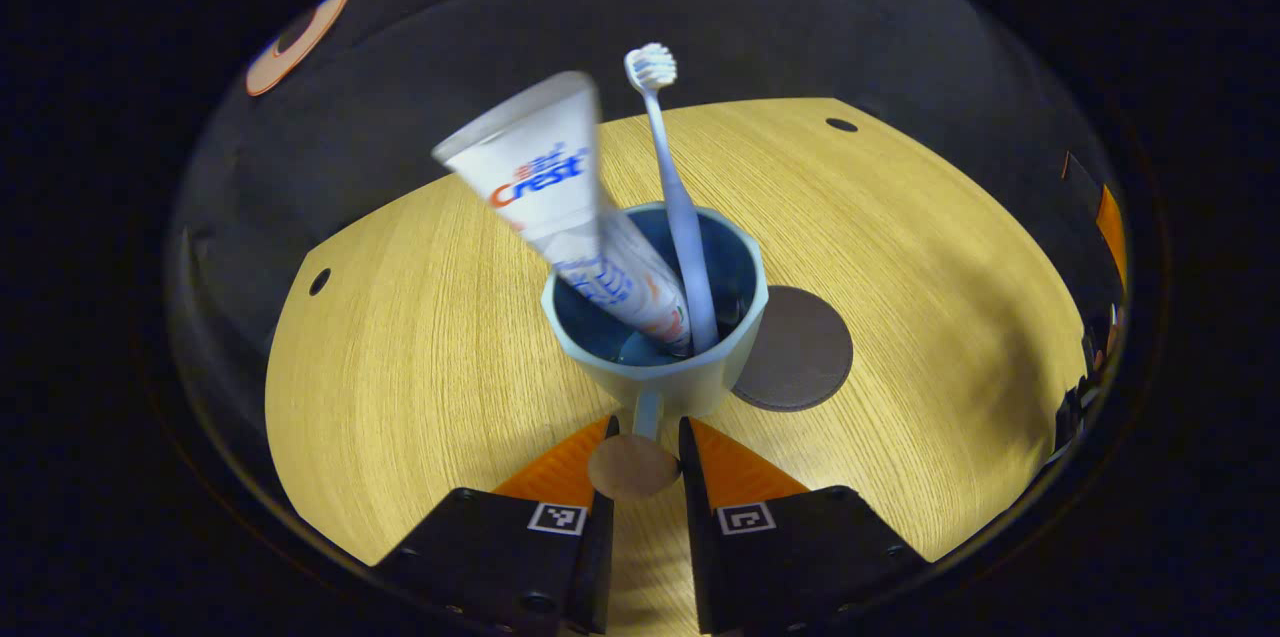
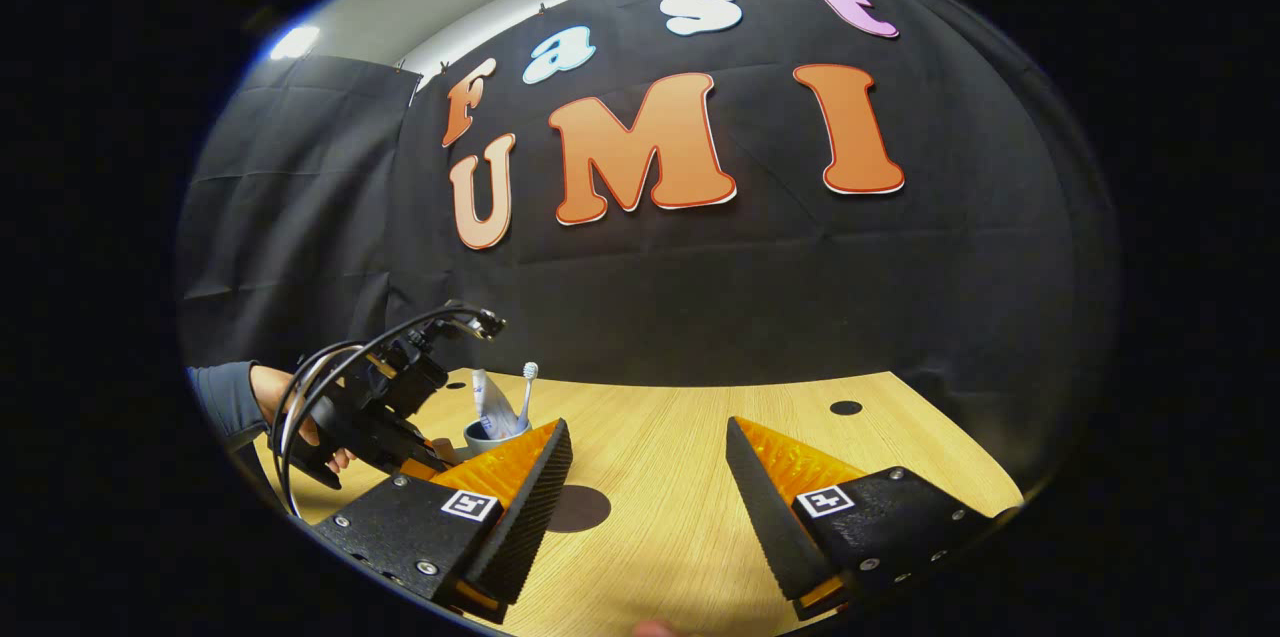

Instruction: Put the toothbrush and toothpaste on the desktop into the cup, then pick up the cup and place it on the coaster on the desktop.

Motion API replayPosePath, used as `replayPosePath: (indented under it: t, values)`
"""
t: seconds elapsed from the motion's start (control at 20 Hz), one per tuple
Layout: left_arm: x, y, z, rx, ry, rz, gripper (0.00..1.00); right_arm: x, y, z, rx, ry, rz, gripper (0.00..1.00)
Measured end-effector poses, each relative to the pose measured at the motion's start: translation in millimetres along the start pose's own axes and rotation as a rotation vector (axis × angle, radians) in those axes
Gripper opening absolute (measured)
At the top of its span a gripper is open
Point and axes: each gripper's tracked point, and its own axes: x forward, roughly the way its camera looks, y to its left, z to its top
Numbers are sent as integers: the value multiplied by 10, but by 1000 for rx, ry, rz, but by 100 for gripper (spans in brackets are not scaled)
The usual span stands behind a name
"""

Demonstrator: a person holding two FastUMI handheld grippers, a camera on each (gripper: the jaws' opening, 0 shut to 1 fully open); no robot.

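A pale blue cup (image 1: 690, 387) with a dark inside holds the white toothpaste tube (image 1: 560, 197) leaning left and the light toothbrush (image 1: 680, 217) standing bristles up. My left gripper (image 1: 648, 422) is shut on the cup's handle (image 1: 634, 465), which points toward the camera. The round dark coaster (image 1: 800, 347) lies flat just behind and right of the cup. In the right gripper view the cup (image 2: 487, 435) sits at the left with the left gripper (image 2: 425, 452) and a hand (image 2: 275, 397) behind it, and the coaster (image 2: 582, 509) lies nearer. My right gripper (image 2: 648, 425) hovers open over the table, holding nothing.
The light wooden table (image 1: 420, 357) has small dark holes near its left (image 1: 319, 281) and far right (image 1: 841, 125) edges. Black cloth closes the booth behind the table.
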Motion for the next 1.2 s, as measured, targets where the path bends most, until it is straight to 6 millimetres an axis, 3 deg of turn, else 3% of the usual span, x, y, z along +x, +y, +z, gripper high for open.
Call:
replayPosePath:
  t: [0.1,0.15,0.2,0.25,0.35,0.45,0.7,1.2]
  values:
    - [39,-26,173,25,24,-10,35,1,-51,-23,2,5,-12,93]
    - [-16,39,236,11,9,-36,31,-4,-67,-32,6,6,-15,93]
    - [-46,58,258,6,7,-44,33,-6,-90,-46,12,9,-20,93]
    - [1,0,228,9,21,-39,20,-7,-109,-54,20,9,-22,93]
    - [-22,-30,237,-13,-3,-41,17,-2,-127,-48,33,7,-25,93]
    - [-10,-94,183,-41,-29,-49,17,2,-136,-48,38,6,-26,93]
    - [-146,-256,341,-61,-89,-57,15,-10,-158,-50,32,5,-31,93]
    - [-72,-239,283,-15,-103,-144,15,-70,-228,-82,25,12,-50,93]
